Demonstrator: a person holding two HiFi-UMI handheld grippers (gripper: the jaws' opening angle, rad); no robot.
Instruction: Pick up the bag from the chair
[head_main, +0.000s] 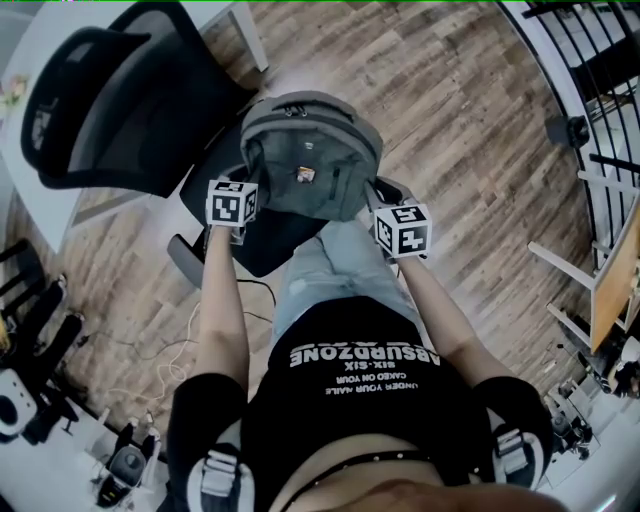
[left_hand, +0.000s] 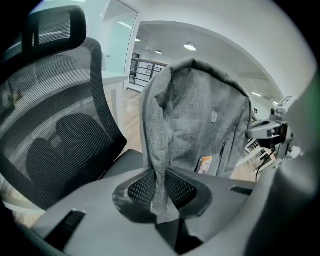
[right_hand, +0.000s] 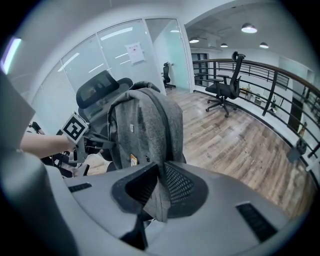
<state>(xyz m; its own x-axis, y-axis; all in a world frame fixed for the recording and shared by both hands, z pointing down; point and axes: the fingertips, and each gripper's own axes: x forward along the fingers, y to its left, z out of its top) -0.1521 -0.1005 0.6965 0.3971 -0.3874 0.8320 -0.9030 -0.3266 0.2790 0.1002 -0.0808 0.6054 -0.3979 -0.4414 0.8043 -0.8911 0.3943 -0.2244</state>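
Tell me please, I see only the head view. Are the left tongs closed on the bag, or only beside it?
Observer: Closed. The left gripper view shows the left tongs pinching a fold of the bag fabric.
Operator: And the right tongs?
Observer: The right gripper view shows the right tongs shut on a fabric fold too, at the bag's other side.
Operator: Is anything standing beyond the bag?
Observer: Yes, the right gripper view shows a second office chair farther off, beside a railing.

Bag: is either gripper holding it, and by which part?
Both hold the bag: the left gripper pinches grey fabric at one side edge, the right gripper at the opposite side.
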